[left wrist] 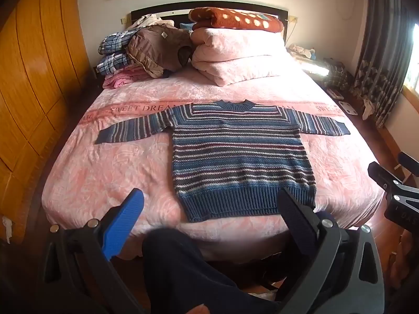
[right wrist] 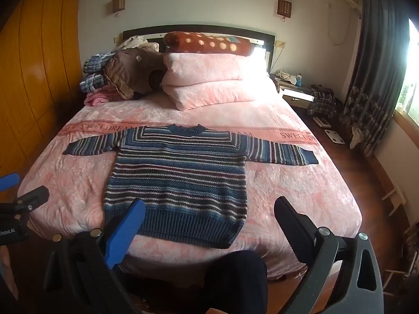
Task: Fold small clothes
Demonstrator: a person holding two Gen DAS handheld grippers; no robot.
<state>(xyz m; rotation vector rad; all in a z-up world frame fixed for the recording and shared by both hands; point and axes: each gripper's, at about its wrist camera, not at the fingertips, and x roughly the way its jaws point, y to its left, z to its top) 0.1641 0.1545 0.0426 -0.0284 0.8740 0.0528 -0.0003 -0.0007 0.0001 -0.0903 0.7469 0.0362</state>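
Both my grippers, left (left wrist: 209, 209) and right (right wrist: 209, 214), hang spread wide above the bed edge, holding nothing.
Striped blue sweater (left wrist: 241, 157) lies flat on the pink bed (left wrist: 104, 172), sleeves out; folded blankets (left wrist: 235, 57) and clothes pile (left wrist: 146, 49) sit behind.

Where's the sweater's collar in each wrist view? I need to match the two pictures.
Left wrist: collar sits just above picture centre, slightly right of the middle, on the pink bed.
Right wrist: collar sits left of the middle, a little above picture centre.
Shared landmark: the "SWEET DREAM" band printed across the bedcover runs right behind the collar in both.
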